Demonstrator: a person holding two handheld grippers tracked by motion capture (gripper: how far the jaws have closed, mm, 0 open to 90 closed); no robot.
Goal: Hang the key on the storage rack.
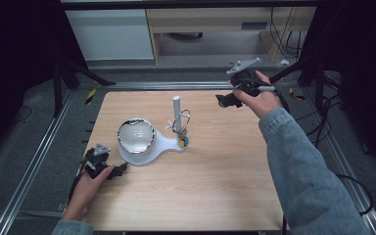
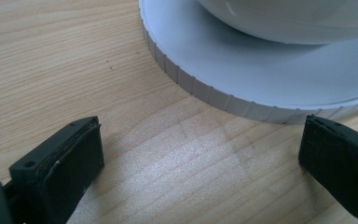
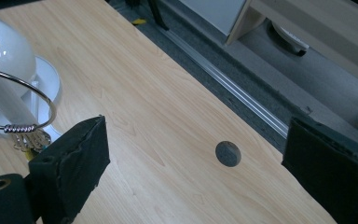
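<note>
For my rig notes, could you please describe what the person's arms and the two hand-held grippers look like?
Both hand-held grippers, left and right, are black with flat, padded, block-like jaws. Each carries a grey three-cornered plate on top. The person wears blue denim sleeves.

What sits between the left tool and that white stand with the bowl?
Nothing visible. The left tool lies open on the bare table, and only wood shows between it and the ribbed rim of the white stand just ahead.
</note>
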